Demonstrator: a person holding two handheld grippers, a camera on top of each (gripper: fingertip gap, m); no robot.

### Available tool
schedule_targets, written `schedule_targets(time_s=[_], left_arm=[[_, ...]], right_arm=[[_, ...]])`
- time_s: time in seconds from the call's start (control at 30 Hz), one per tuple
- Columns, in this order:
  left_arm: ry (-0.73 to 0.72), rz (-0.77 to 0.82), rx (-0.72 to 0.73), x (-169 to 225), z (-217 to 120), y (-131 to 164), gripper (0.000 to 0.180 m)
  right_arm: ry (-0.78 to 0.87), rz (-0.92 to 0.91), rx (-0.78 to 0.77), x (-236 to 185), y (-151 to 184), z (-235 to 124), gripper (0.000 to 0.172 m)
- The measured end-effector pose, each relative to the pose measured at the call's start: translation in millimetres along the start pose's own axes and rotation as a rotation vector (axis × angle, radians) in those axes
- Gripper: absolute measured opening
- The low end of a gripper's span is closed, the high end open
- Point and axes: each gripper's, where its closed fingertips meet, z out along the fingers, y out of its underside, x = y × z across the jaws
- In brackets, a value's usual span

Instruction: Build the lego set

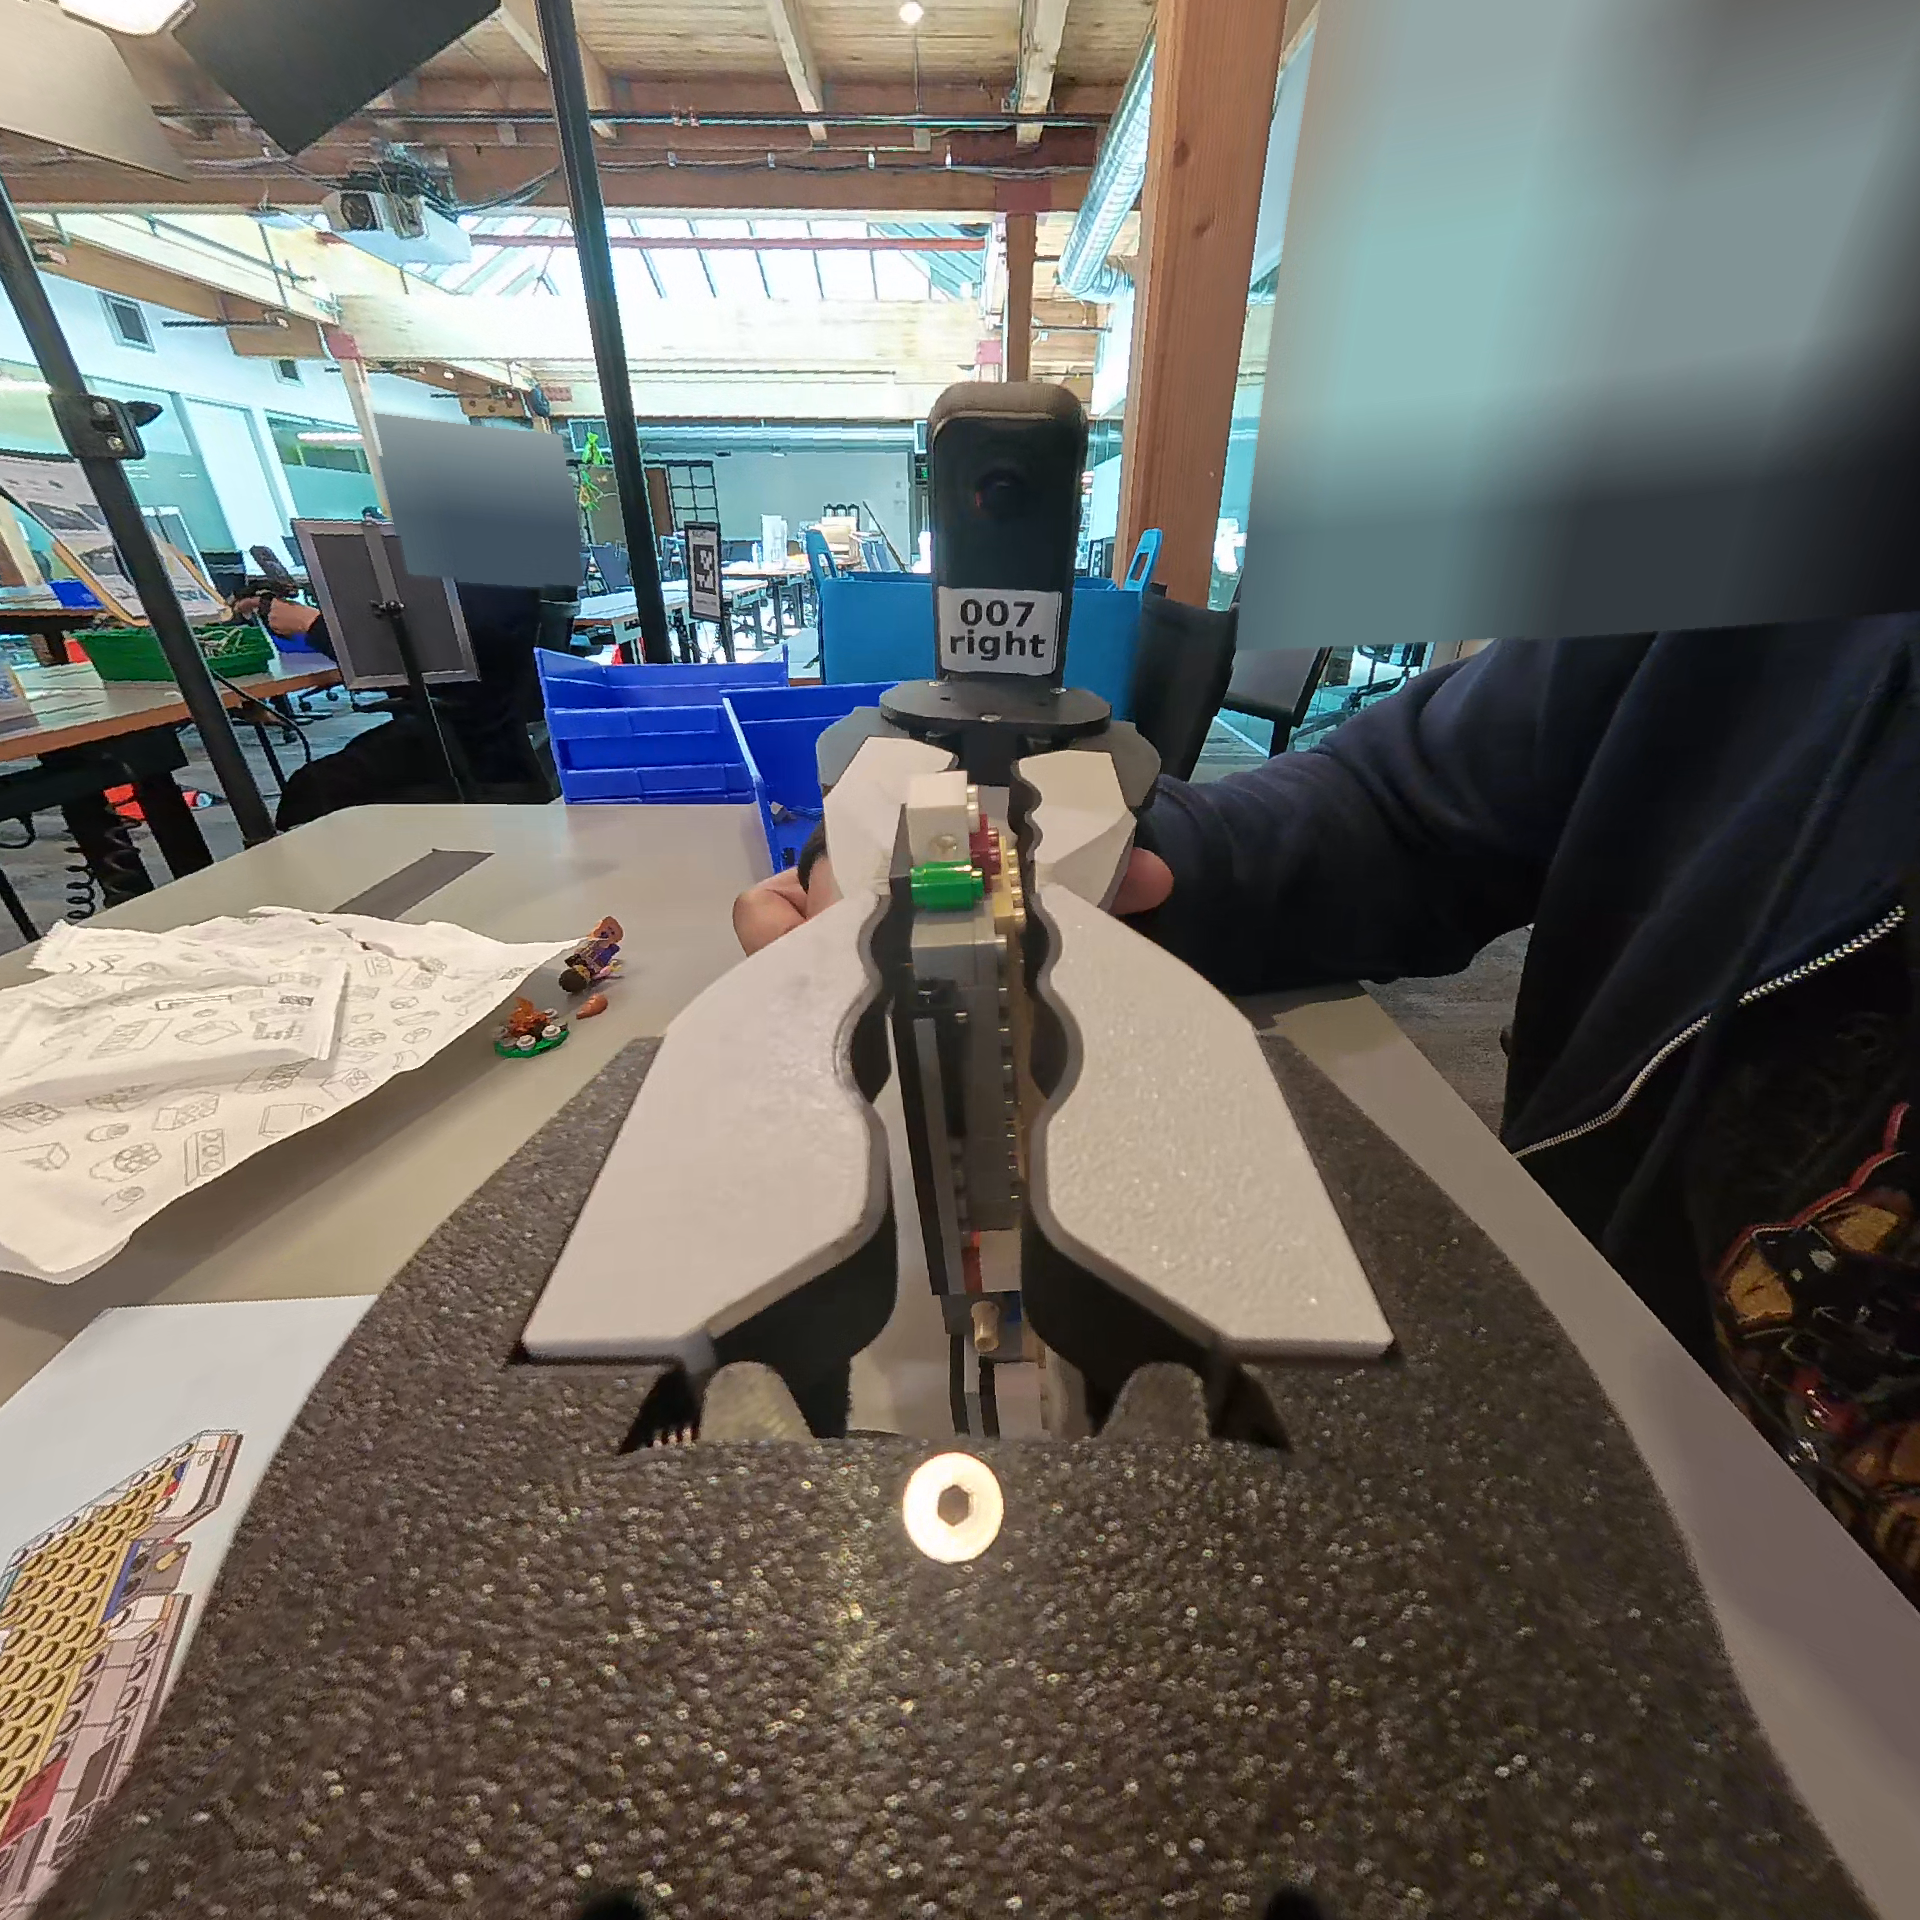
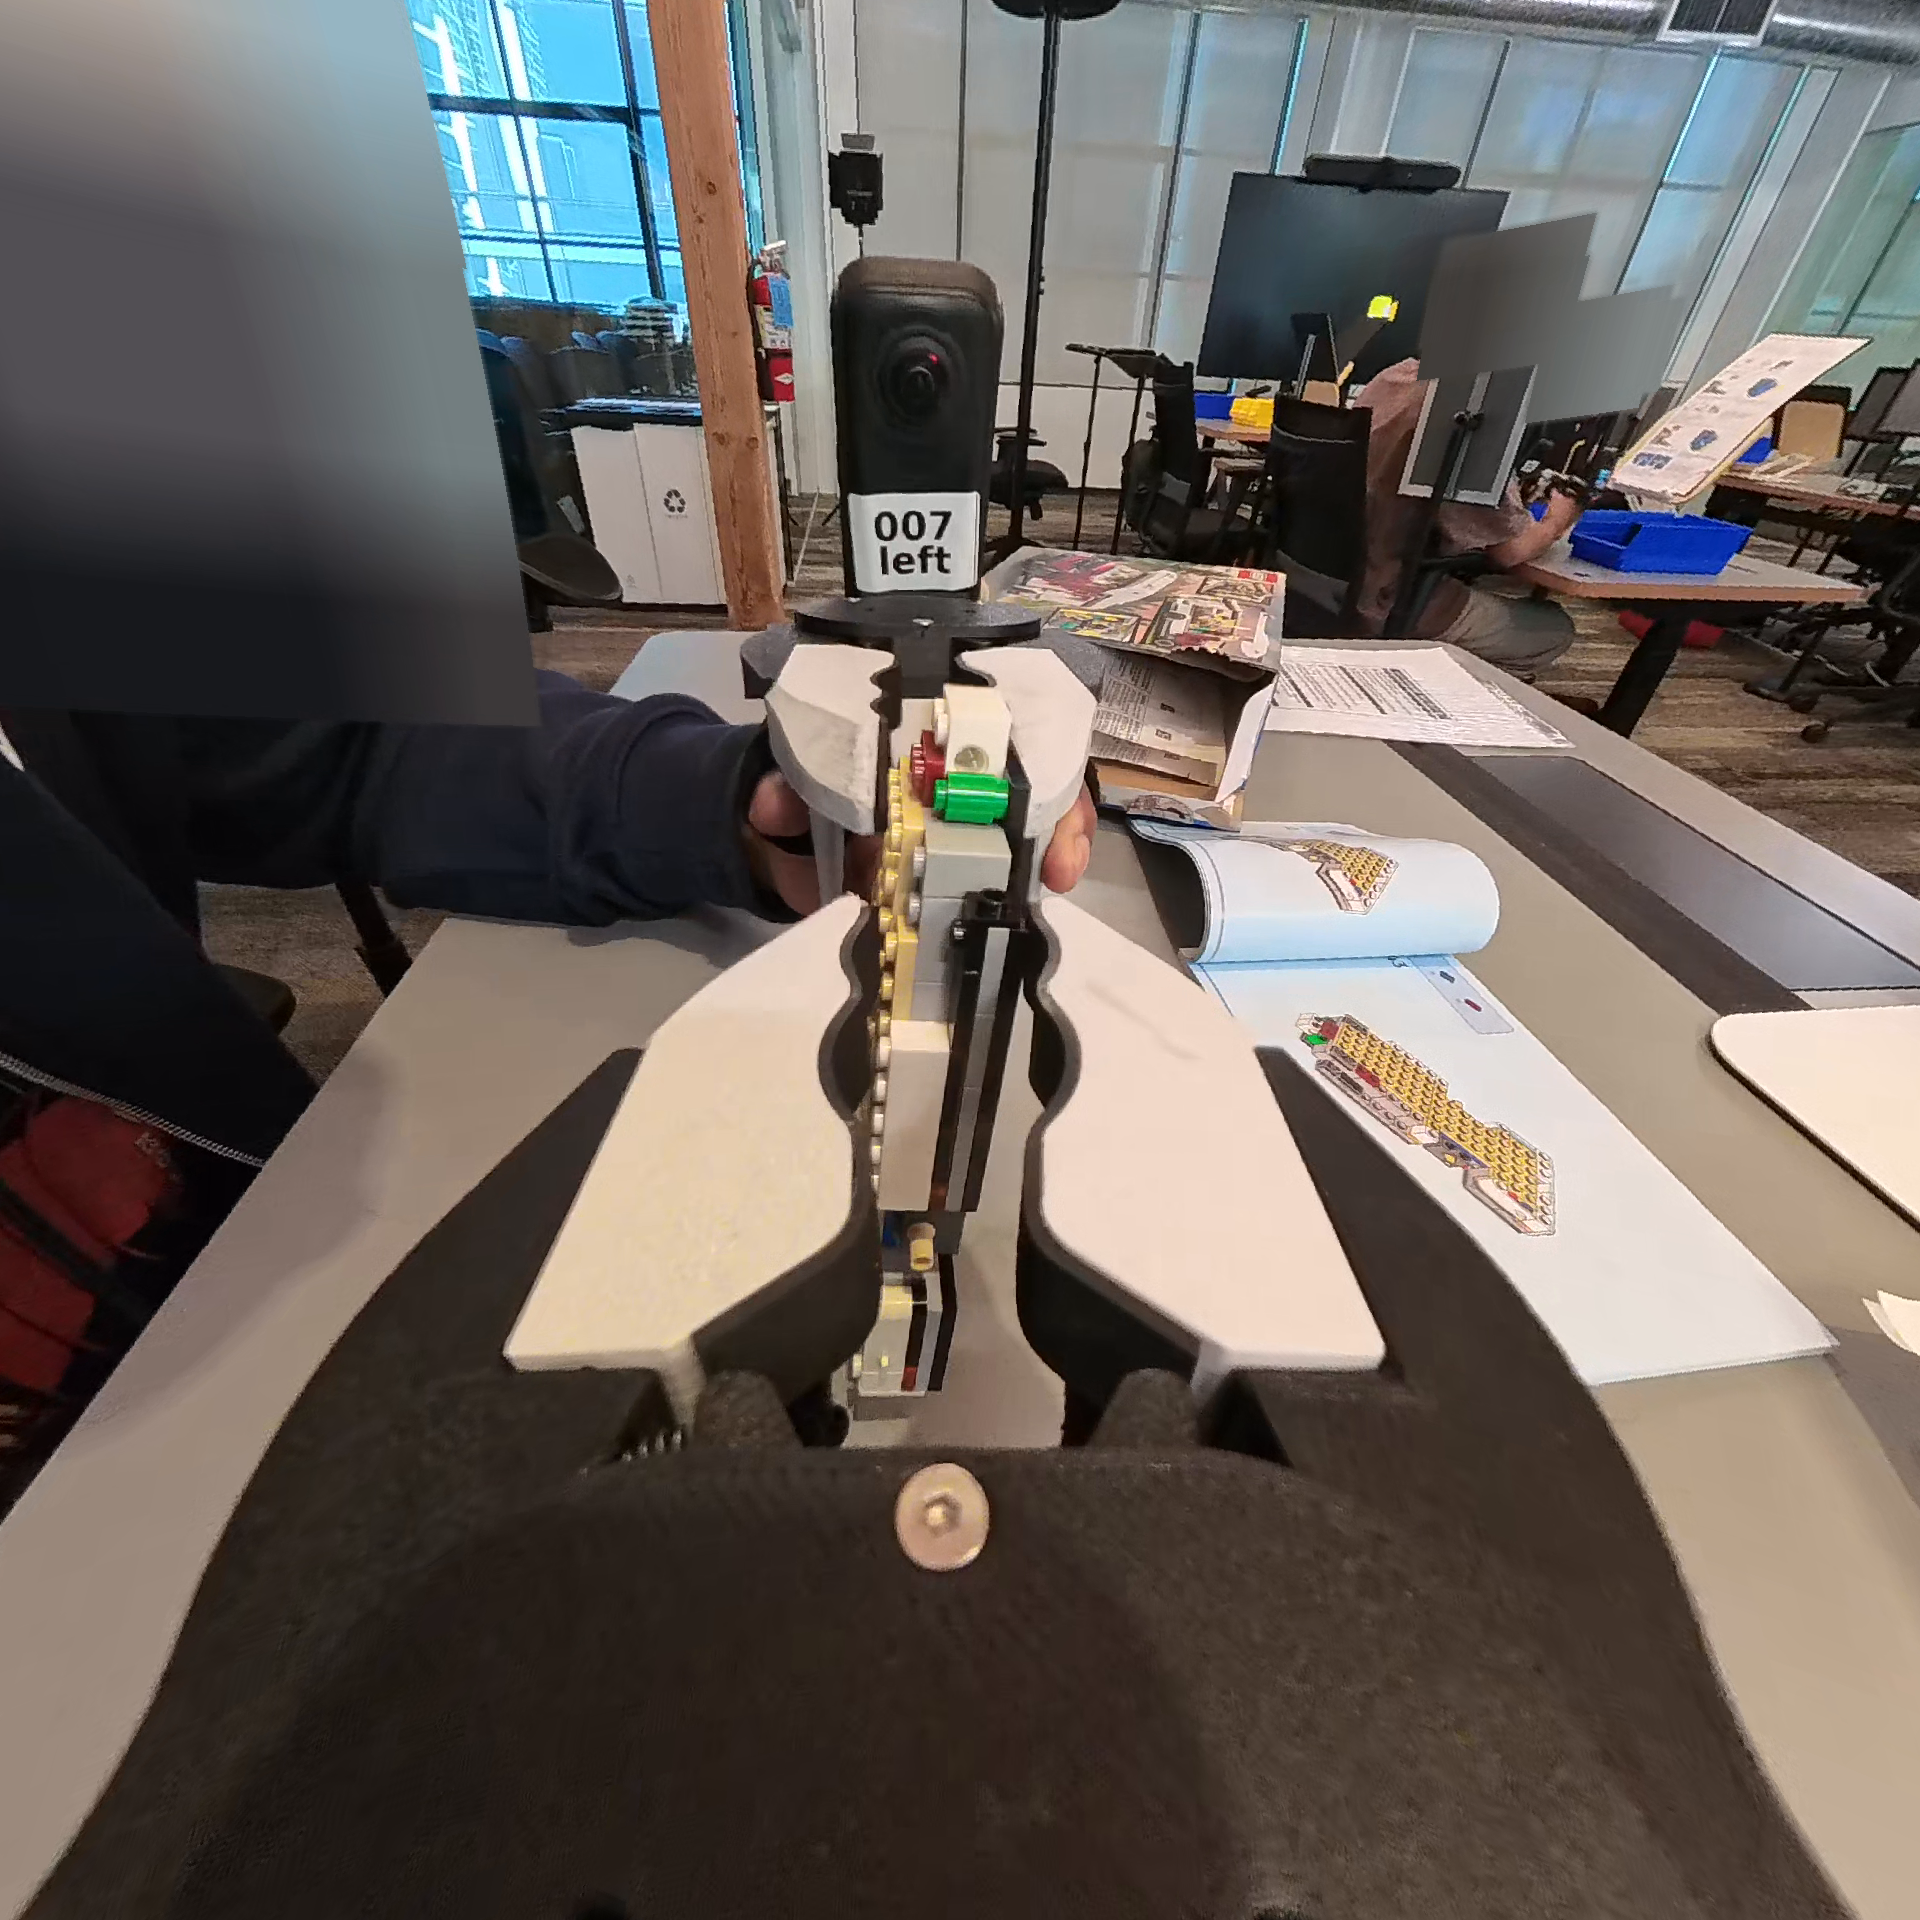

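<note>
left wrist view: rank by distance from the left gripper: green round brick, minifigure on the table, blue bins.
1. green round brick: on the brick assembly, just ahead of the left gripper.
2. minifigure: lying left, on the table.
3. blue bins: beyond the table's far edge.

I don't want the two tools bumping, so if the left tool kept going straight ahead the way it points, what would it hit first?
Probably the right tool. It faces the left tool head-on, fingertips nearly meeting, and both clamp the same long brick model between them. The gap between them is hard to judge, but nothing else lies in that line.
</note>
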Motion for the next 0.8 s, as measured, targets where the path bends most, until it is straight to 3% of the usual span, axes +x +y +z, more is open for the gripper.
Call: schedule_targets(time_s=[0.43,0.8], left_arm=[[-0.012,-0.134,0.058,-11.2,-5.0,-5.8,0.028],[-0.003,-0.197,-0.033,-18.1,-6.3,13.7,0.036]], right_arm=[[0.022,0.033,0.001,8.2,6.9,-0.1,0.022],[-0.021,0.139,0.124,13.2,-7.1,-11.1,0.022]])
